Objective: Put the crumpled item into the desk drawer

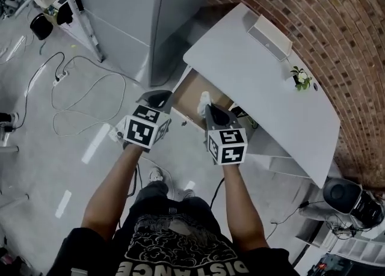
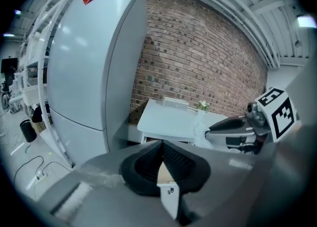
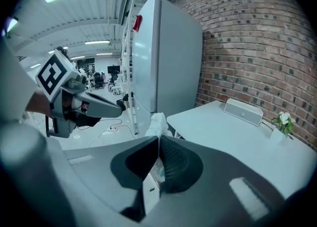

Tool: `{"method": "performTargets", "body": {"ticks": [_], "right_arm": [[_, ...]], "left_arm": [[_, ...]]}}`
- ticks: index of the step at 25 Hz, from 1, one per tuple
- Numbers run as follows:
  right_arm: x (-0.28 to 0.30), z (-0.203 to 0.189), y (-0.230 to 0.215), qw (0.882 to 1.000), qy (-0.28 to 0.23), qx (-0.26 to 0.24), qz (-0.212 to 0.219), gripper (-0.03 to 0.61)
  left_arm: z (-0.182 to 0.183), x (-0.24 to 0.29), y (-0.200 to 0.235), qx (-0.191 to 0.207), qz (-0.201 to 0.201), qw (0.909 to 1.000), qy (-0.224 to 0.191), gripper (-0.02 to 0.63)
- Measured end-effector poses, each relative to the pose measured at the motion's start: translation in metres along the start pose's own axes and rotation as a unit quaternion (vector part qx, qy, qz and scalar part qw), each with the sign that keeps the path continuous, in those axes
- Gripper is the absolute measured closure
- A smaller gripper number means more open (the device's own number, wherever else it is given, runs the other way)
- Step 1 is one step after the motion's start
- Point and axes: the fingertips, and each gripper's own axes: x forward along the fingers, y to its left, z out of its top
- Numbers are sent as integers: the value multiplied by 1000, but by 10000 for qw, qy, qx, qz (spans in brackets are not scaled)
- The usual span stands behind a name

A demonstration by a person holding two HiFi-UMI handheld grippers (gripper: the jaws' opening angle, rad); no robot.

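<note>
My left gripper point(image 2: 162, 147): 2 jaws pressed together, nothing in them, hovering just beside the open desk drawer point(image 1: 189, 91). Crumpled item point(image 3: 157, 122): white, looks soft and light, likely paper or film, pinched by 1 edge in my right gripper point(image 3: 158, 141), over the drawer. Probably crushes easily, so grip a fold lightly.

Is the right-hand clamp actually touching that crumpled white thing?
Touching. The right gripper view shows the right gripper with its jaws closed on the crumpled white item, which sticks out beyond their tips.
</note>
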Motion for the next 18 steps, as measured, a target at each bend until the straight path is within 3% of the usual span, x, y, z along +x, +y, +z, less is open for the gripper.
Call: {"method": "performTargets", "body": {"ticks": [11,18], "right_arm": [[44,-44,-6,9985,310,-150,430,568],[77,-61,-19,9939,451,-303,958,568]], "left_arm": [[-35,16,27,-269,360,9988,194,615],[-60,37,30,-475,777,9951,377,614]]}}
